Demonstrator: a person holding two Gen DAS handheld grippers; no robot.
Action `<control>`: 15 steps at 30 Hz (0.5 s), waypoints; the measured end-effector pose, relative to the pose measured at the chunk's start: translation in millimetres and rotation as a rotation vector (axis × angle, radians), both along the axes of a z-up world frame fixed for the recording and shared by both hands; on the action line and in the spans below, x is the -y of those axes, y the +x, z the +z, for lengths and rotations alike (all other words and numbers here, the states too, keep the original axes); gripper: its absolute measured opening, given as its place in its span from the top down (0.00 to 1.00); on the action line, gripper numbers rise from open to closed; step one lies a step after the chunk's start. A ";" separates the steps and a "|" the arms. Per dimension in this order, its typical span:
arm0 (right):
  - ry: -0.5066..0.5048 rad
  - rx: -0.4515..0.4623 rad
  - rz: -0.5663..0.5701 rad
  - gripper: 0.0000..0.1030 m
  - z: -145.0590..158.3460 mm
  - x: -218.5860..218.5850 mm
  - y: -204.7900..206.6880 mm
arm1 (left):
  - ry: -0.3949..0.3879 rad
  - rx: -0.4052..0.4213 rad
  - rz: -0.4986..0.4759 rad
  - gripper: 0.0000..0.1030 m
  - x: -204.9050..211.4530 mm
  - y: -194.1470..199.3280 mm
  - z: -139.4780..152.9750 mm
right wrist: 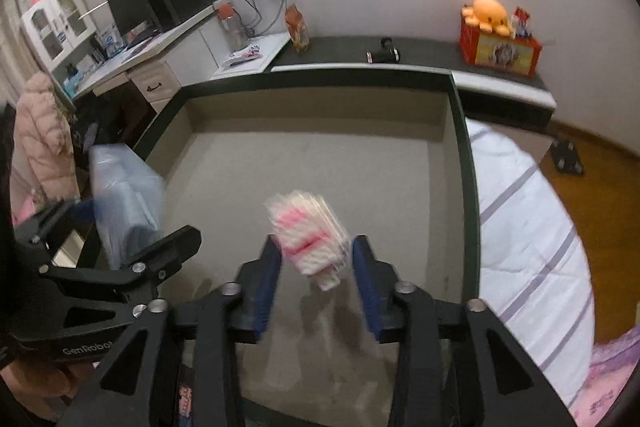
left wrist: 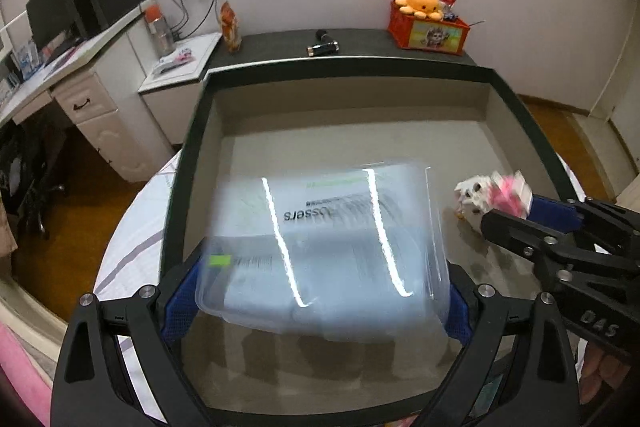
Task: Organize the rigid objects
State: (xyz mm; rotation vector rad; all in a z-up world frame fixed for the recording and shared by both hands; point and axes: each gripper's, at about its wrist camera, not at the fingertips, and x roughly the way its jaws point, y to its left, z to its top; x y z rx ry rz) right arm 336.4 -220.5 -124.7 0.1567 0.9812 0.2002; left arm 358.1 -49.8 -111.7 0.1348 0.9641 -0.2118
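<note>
A big open bin with a dark green rim [left wrist: 344,65] and a bare beige floor fills both views. My left gripper [left wrist: 320,291] is shut on a clear plastic lidded box [left wrist: 320,243] with printed paper inside, held over the bin's near left part. That box [right wrist: 124,195] and the left gripper [right wrist: 124,223] also show at the left of the right wrist view. A small white and pink toy [right wrist: 308,235], blurred, hangs between the blue pads [right wrist: 266,287] of my right gripper [right wrist: 314,243], whose jaws stand a little wider than it. The toy [left wrist: 492,193] shows at the right gripper's [left wrist: 508,211] tip.
Behind the bin [right wrist: 320,79] a dark shelf carries an orange crate [left wrist: 428,31] with a yellow octopus plush, a small black object [left wrist: 323,47] and a snack bag [left wrist: 231,27]. A white desk [left wrist: 80,67] stands to the left. A striped quilt [right wrist: 528,227] lies right of the bin.
</note>
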 end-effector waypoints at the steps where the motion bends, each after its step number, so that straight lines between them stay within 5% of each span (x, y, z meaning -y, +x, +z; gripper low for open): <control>1: 0.017 0.004 0.011 0.54 1.2 -0.9 -1.5 | 0.010 0.000 0.012 0.04 -2.5 -0.8 0.3; 5: -0.019 0.047 0.003 0.00 12.5 -8.1 -14.7 | -0.017 0.033 0.026 0.02 -19.5 -13.7 11.9; 9: 0.048 0.087 -0.011 0.00 27.2 1.0 -30.4 | -0.052 0.150 0.062 0.00 -39.2 -43.2 38.7; 15: 0.002 0.208 -0.073 0.00 58.7 2.3 -85.5 | -0.091 0.357 0.107 0.00 -63.8 -112.5 78.4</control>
